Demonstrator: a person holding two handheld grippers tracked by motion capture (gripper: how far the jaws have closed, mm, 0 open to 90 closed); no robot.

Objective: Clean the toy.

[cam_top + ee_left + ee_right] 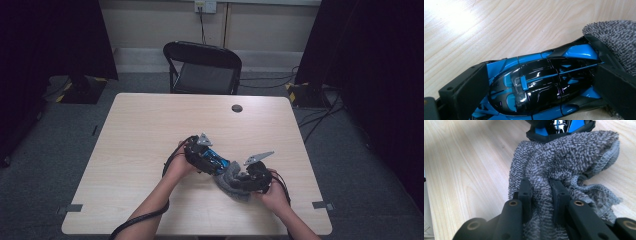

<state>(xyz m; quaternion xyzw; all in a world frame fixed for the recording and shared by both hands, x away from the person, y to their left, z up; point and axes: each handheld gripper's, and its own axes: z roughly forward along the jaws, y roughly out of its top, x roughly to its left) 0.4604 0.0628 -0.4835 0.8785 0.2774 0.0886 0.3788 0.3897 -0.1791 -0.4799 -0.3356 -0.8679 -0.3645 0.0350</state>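
- Right tongs (541, 195) pinch a fold of the grey towel (564, 157); risk: the bunched pile slides out if dragged hard.
- Left tongs (536, 82) clamp the blue-and-black toy car (539, 82), at 5 o'clock on the table (150, 125), nose touching the towel; a sideways wipe could twist it loose.
- Chair (202, 67) stands at 12 o'clock.

Both grippers are black: left gripper (212, 161) and right gripper (250, 178) each carry a grey three-cornered plate on top, and a black cable trails off the back. Right gripper's jaw arms show brass-ringed screw holes behind flat black pads (525, 192). Forearms look bare, possibly short sleeves.
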